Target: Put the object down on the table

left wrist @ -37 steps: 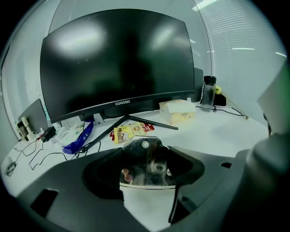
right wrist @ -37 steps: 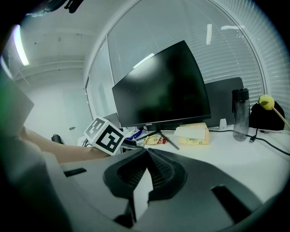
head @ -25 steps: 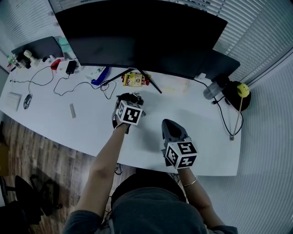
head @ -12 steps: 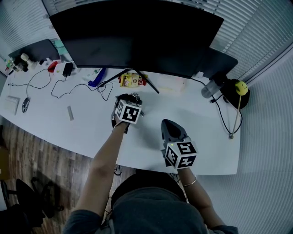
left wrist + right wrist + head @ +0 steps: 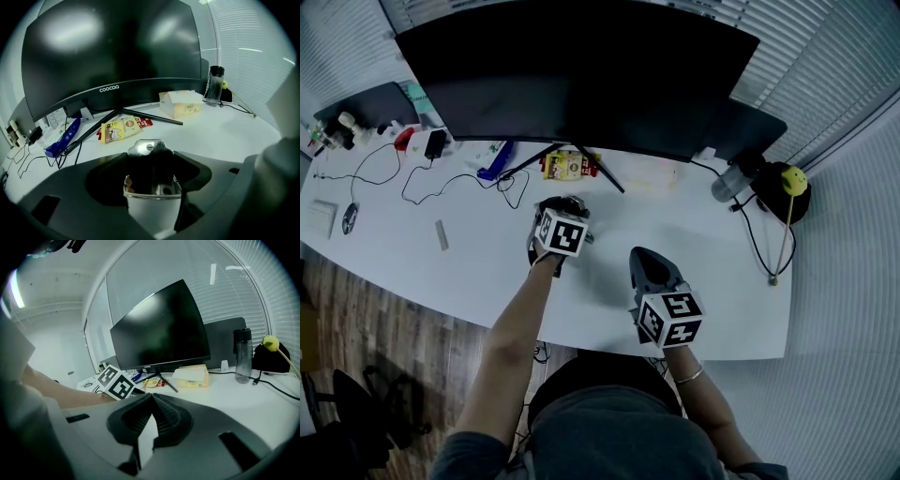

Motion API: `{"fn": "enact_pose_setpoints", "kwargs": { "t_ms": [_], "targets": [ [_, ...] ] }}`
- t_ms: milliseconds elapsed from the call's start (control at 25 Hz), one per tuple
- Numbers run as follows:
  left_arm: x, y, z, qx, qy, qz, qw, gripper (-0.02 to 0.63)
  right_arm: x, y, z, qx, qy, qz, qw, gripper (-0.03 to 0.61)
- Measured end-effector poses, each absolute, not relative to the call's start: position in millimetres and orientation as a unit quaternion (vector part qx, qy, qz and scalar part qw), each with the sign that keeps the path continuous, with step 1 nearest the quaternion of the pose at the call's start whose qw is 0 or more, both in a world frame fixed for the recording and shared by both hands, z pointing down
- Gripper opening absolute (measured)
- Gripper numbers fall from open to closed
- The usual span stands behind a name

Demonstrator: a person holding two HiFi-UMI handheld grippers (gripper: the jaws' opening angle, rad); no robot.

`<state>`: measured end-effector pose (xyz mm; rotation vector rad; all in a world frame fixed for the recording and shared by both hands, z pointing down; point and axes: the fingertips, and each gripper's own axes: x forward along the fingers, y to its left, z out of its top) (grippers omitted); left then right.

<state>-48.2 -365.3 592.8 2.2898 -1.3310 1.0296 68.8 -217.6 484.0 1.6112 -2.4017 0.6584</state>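
My left gripper (image 5: 570,204) is over the white table (image 5: 694,234), just in front of the monitor's stand, shut on a small shiny metal object (image 5: 574,201). In the left gripper view that metal object (image 5: 146,149) shows a round rivet at its top and sits clamped between the dark jaws of the left gripper (image 5: 151,161). My right gripper (image 5: 645,258) hovers nearer the table's front edge, to the right of the left one. In the right gripper view the right gripper (image 5: 152,395) has its jaws meeting at the tips with nothing between them.
A large black monitor (image 5: 581,75) with splayed stand legs (image 5: 605,173) fills the back. A yellow snack packet (image 5: 566,165), a tissue box (image 5: 180,104), a bottle (image 5: 728,183), cables (image 5: 412,183) and a yellow ball on a stick (image 5: 793,180) lie around.
Both grippers stay nearly where they were, the left still clamped on the metal object. Only the head view has drifted slightly.
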Motion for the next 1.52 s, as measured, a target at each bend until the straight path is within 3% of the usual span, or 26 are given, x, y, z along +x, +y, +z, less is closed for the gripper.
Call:
{"fn": "enact_pose_setpoints", "kwargs": {
  "t_ms": [720, 1240, 1520],
  "targets": [
    [-47.0, -362.6, 595.8, 0.791, -0.474, 0.360, 0.143, 0.309, 71.6, -214.9, 490.3, 0.537, -0.806, 0.233, 0.087, 0.006],
    [-58.9, -336.8, 560.4, 0.812, -0.483, 0.297, 0.140, 0.308, 67.3, -212.2, 488.6, 0.529, -0.812, 0.231, 0.086, 0.006],
    [-74.9, -320.5, 539.6, 0.814, -0.496, 0.245, 0.176, 0.307, 63.2, -210.2, 486.2, 0.524, -0.816, 0.230, 0.081, 0.006]
  ]
}}
